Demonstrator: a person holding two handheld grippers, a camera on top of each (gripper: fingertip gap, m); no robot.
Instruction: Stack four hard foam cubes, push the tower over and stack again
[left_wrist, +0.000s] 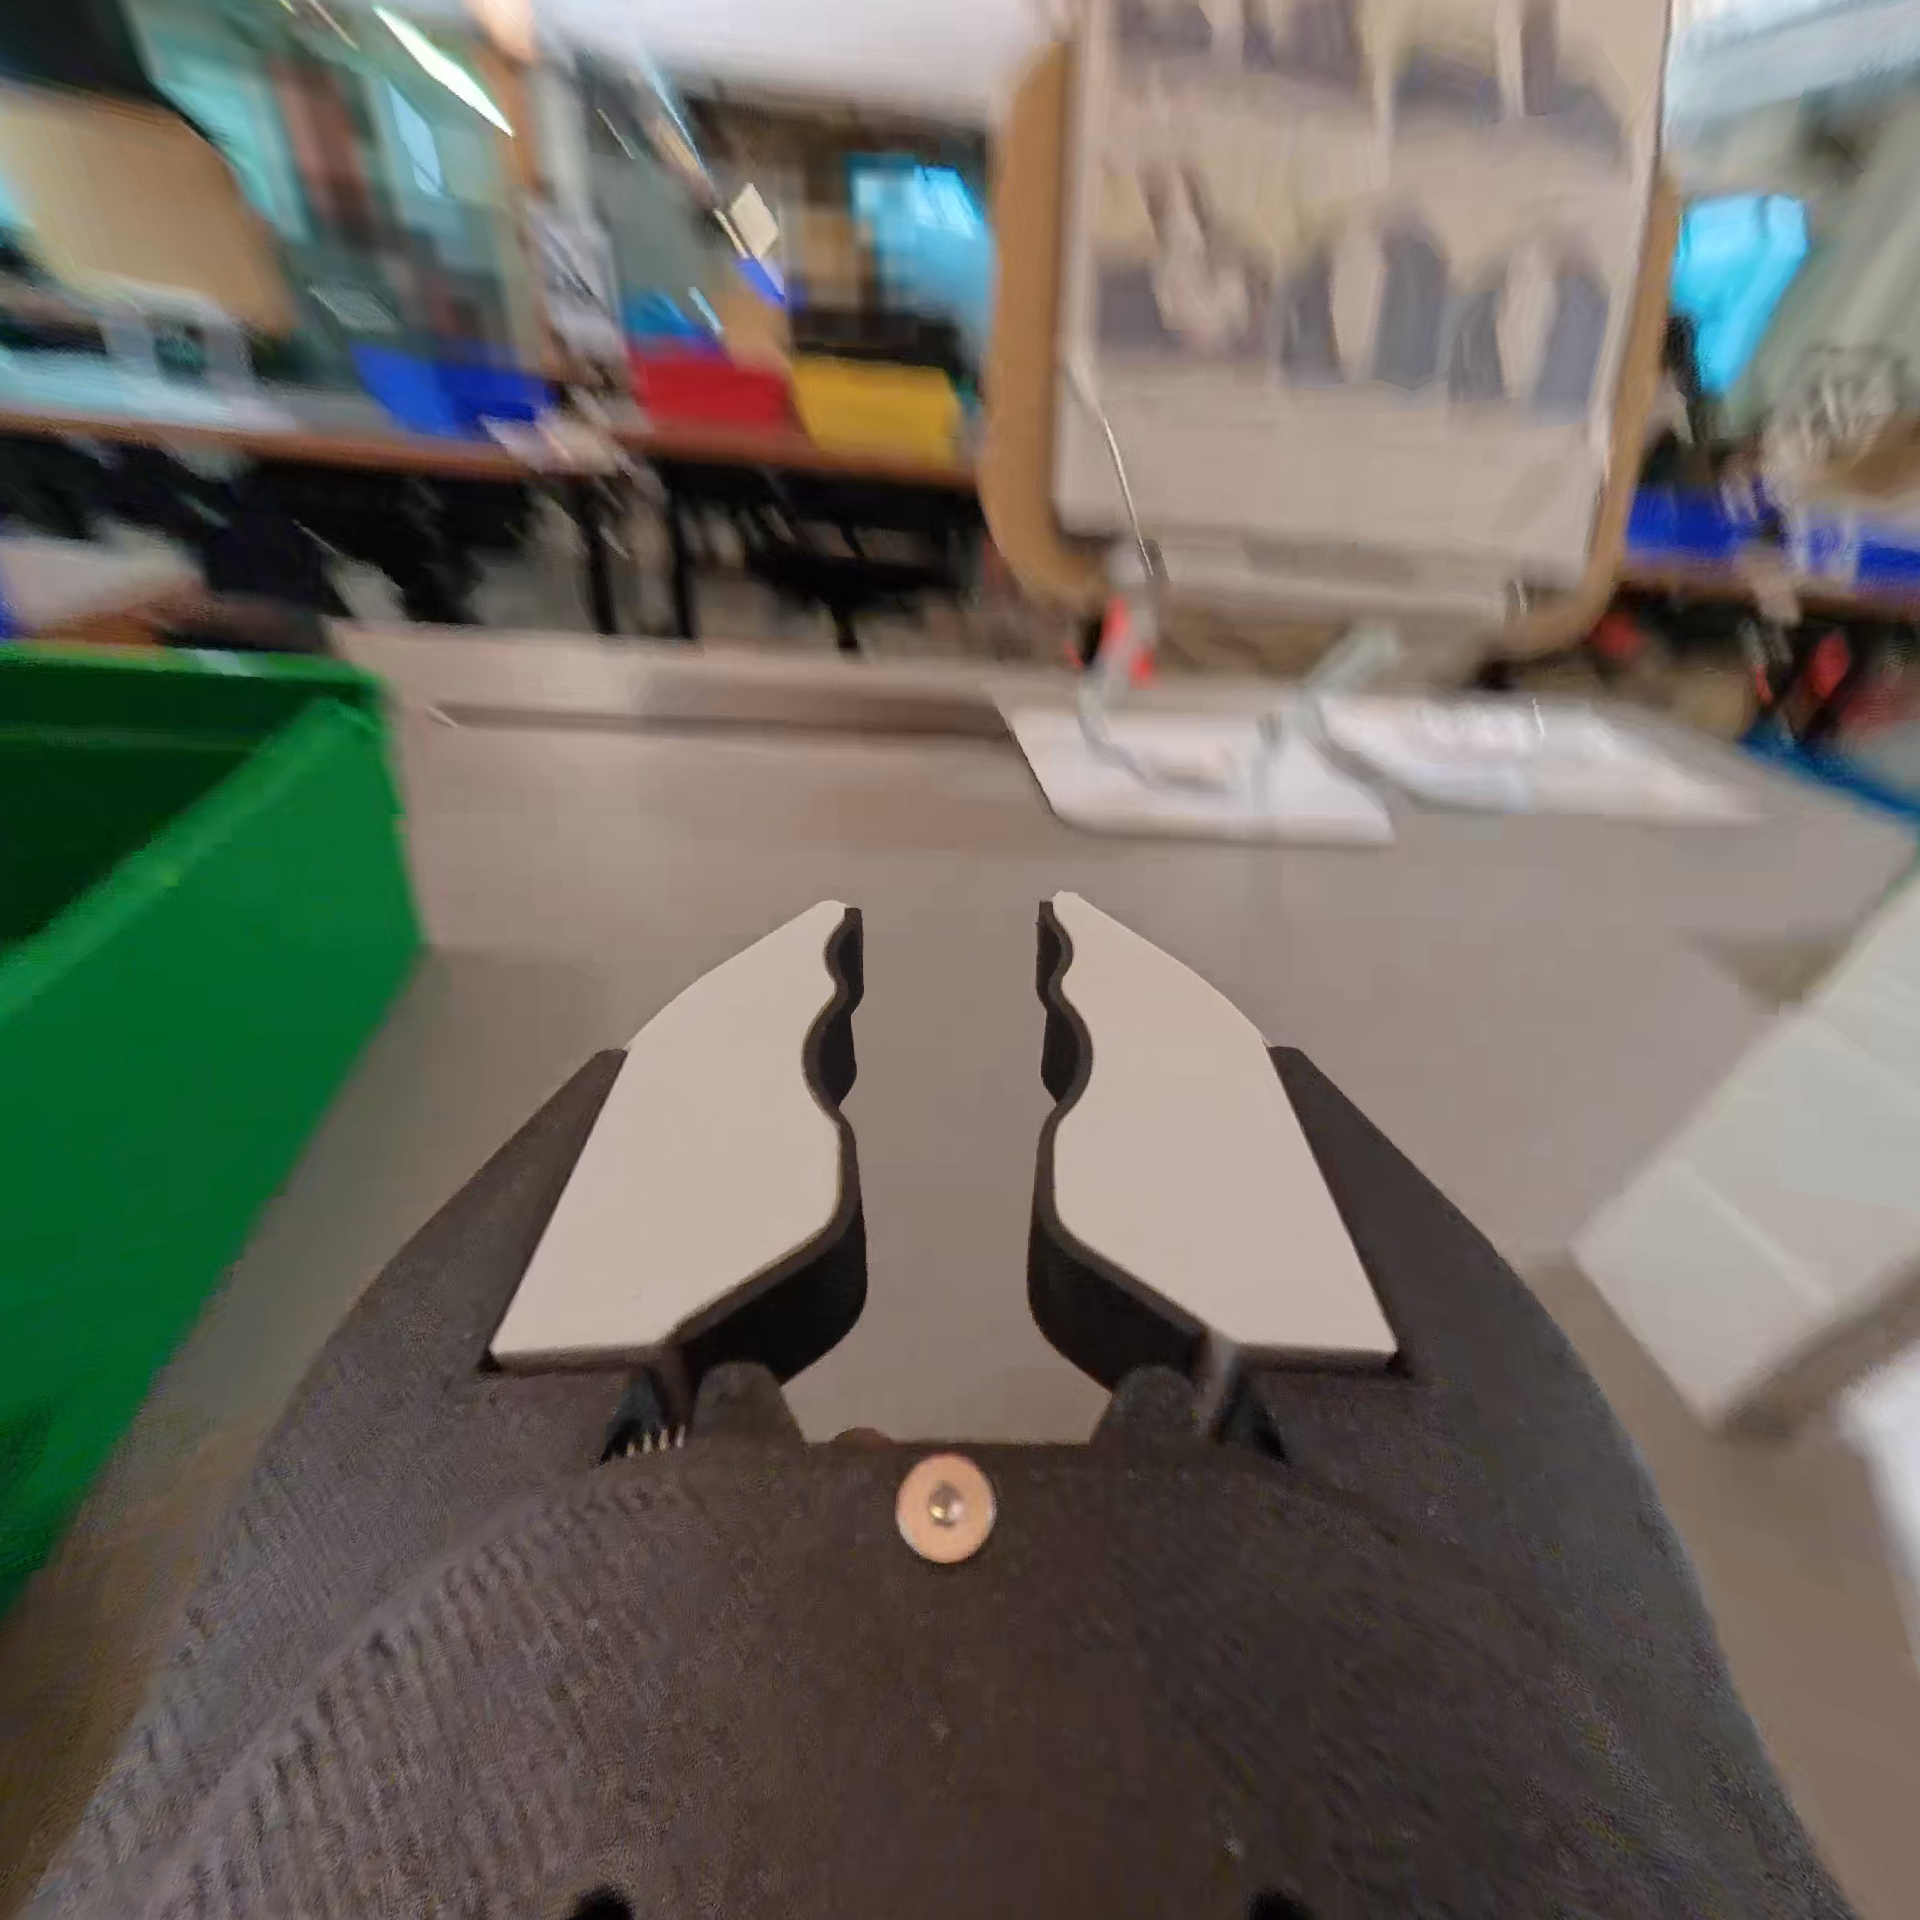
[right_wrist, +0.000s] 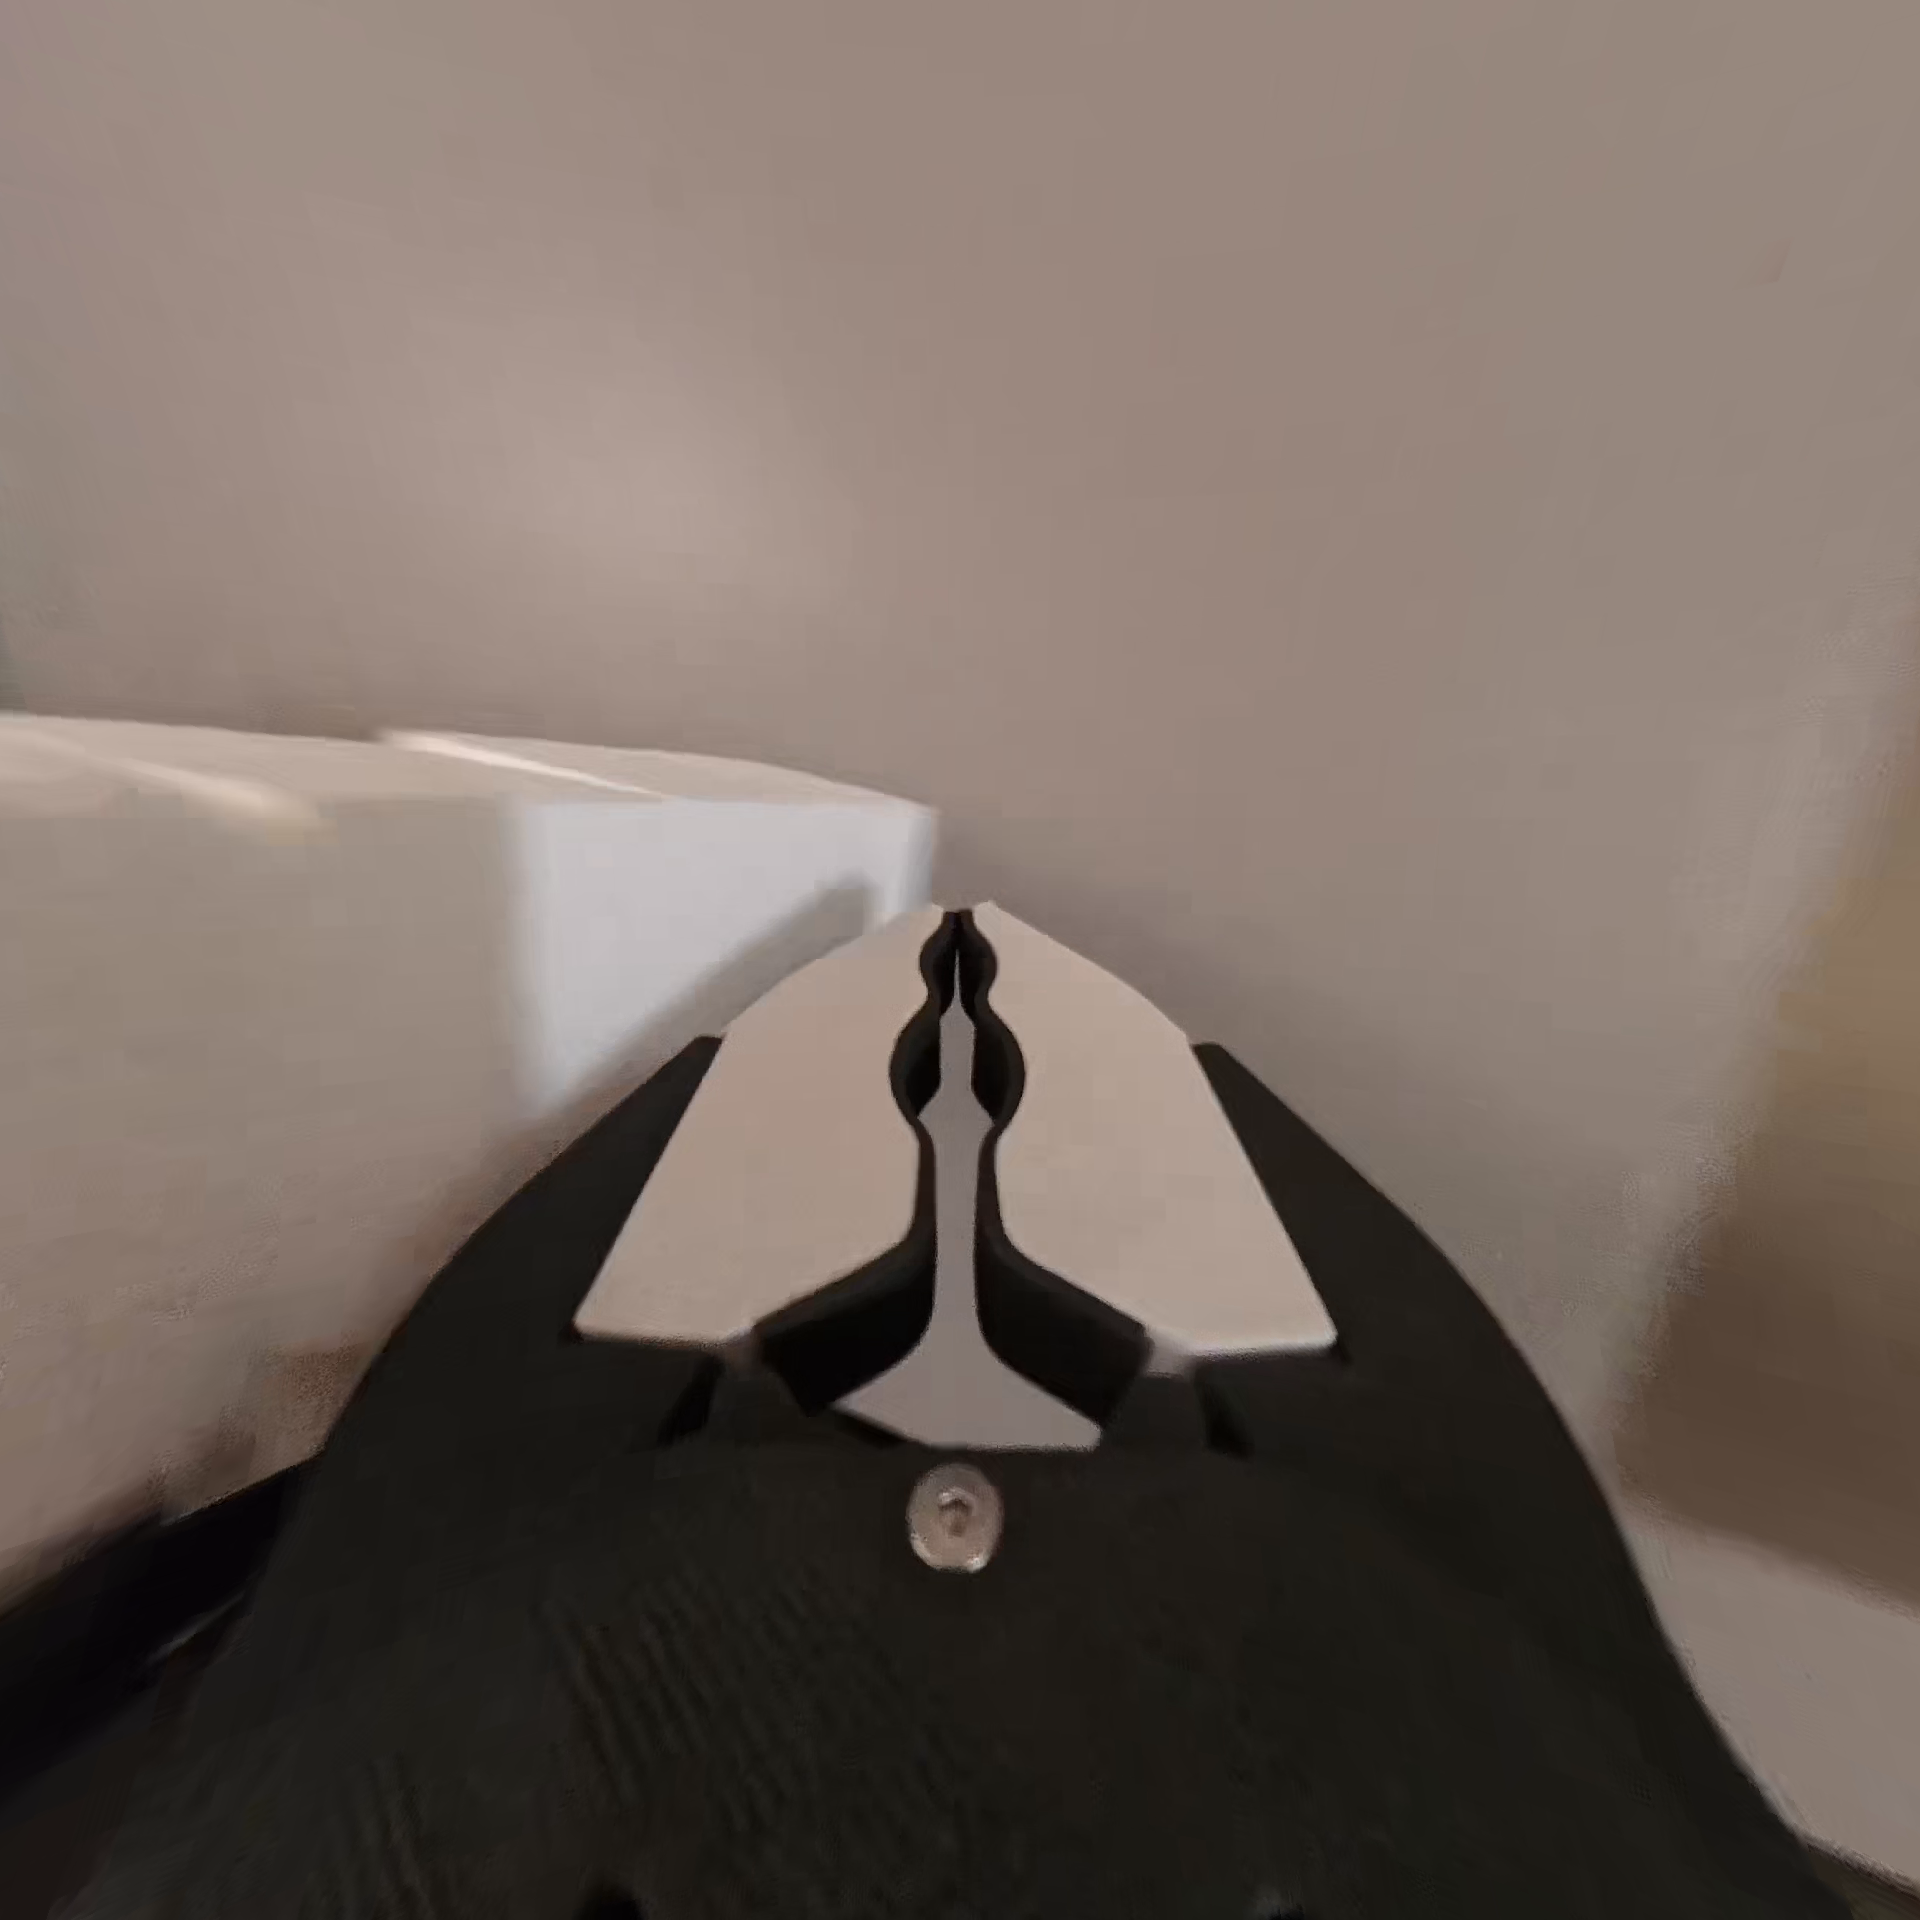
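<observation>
My left gripper (left_wrist: 950, 920) is open and empty, held low over a grey table (left_wrist: 727, 862). A green plastic bin (left_wrist: 177, 1018) stands close on its left. A white box (left_wrist: 1766, 1195) lies to its right. My right gripper (right_wrist: 958, 914) is shut with nothing between its fingers, its tips touching. It sits low over a grey surface (right_wrist: 1247, 520), right beside a white box (right_wrist: 312, 987) on its left. Both views are blurred.
At the far end of the table lie white sheets or trays (left_wrist: 1195, 774) with thin metal parts. Behind them stands a tan-framed board (left_wrist: 1340, 312). A far bench holds blue, red (left_wrist: 707, 390) and yellow (left_wrist: 878, 410) bins. One gripper's finger ends stand about 30 cm off the other's.
</observation>
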